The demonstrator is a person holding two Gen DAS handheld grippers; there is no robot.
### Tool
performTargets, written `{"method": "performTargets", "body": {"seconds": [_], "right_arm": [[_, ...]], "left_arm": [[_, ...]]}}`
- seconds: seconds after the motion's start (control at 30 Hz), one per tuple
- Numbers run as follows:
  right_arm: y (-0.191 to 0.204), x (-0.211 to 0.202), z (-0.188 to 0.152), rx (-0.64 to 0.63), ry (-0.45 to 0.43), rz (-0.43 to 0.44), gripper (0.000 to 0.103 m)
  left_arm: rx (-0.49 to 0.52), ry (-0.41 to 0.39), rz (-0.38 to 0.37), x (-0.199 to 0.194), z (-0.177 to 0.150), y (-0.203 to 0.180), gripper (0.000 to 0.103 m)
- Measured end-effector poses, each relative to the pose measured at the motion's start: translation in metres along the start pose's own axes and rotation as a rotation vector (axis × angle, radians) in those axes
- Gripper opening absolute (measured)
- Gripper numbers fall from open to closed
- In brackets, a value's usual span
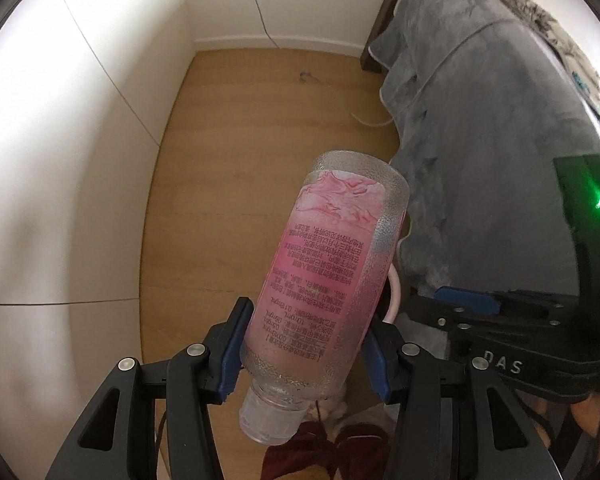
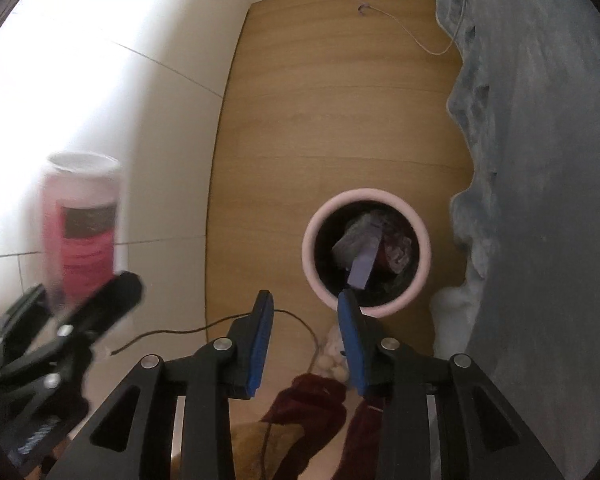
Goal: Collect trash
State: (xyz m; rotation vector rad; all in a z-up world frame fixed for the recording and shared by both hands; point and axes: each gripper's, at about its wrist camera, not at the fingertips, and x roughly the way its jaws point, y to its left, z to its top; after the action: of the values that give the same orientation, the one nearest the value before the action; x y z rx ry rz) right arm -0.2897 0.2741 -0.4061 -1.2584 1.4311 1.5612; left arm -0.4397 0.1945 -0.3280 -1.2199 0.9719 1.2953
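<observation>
Below us the wooden floor [image 2: 340,128] runs as a narrow lane, hemmed on the left by white cabinet fronts [image 1: 80,160] and on the right by a grey blanket [image 2: 540,160] that hangs over the bed edge and bulges into the lane. The far end stops at a white wall with a skirting board, and a thin pale cord [image 2: 420,42] lies loose on the boards near that end. The middle of the lane is bare wood, so the open room lies mostly straight ahead and to the left of the blanket.

We see the pink-rimmed bin [image 2: 420,220] standing on the floor close against the blanket's hem, its dark inside already holding crumpled wrappers and a pale purple strip [image 2: 362,268]. Our right gripper [image 2: 306,308] hangs just over the bin's near rim; its blue pads [image 2: 262,340] stand a little apart with nothing between them, the purple strip lying just beyond its tips inside the bin. A thin dark cable [image 2: 180,330] crosses the floor behind that gripper.

Our left gripper [image 1: 304,340] clamps the clear bottle with the pink label [image 1: 328,264] near its shoulder, cap end tilted back toward us and base pointing out over the floor. In the right wrist view the bottle [image 2: 80,220] sits blurred at the far left, before the cabinets and well apart from the bin. In the left wrist view a sliver of the bin's pink rim [image 1: 394,300] peeks out just right of the bottle.
</observation>
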Motion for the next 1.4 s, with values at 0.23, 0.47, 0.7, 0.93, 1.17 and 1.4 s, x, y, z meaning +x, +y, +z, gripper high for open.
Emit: {"method": "performTargets", "body": {"seconds": [0.23, 0.47, 0.7, 0.93, 1.17, 1.4], "right_arm": [[-0.014, 0.005, -0.007, 0.026, 0.032, -0.058, 0.033], [-0.040, -0.012, -0.026, 0.073, 0.002, -0.094, 0.033], [-0.055, -0.025, -0.038, 0.050, -0.028, -0.122, 0.034], [-0.066, -0.039, -0.044, 0.051, -0.080, -0.112, 0.044], [-0.070, -0.042, -0.048, 0.068, -0.096, -0.103, 0.044], [-0.072, -0.039, -0.054, 0.068, -0.134, -0.098, 0.045]], "left_arm": [[0.032, 0.080, -0.047, 0.047, -0.004, -0.020, 0.053], [0.101, 0.110, -0.085, 0.089, -0.008, -0.049, 0.053], [0.148, 0.122, -0.040, 0.110, -0.001, -0.064, 0.053], [0.174, 0.127, -0.028, 0.120, -0.002, -0.071, 0.054], [0.170, 0.126, 0.000, 0.128, -0.008, -0.073, 0.100], [0.194, 0.097, -0.001, 0.126, -0.008, -0.070, 0.101]]}}
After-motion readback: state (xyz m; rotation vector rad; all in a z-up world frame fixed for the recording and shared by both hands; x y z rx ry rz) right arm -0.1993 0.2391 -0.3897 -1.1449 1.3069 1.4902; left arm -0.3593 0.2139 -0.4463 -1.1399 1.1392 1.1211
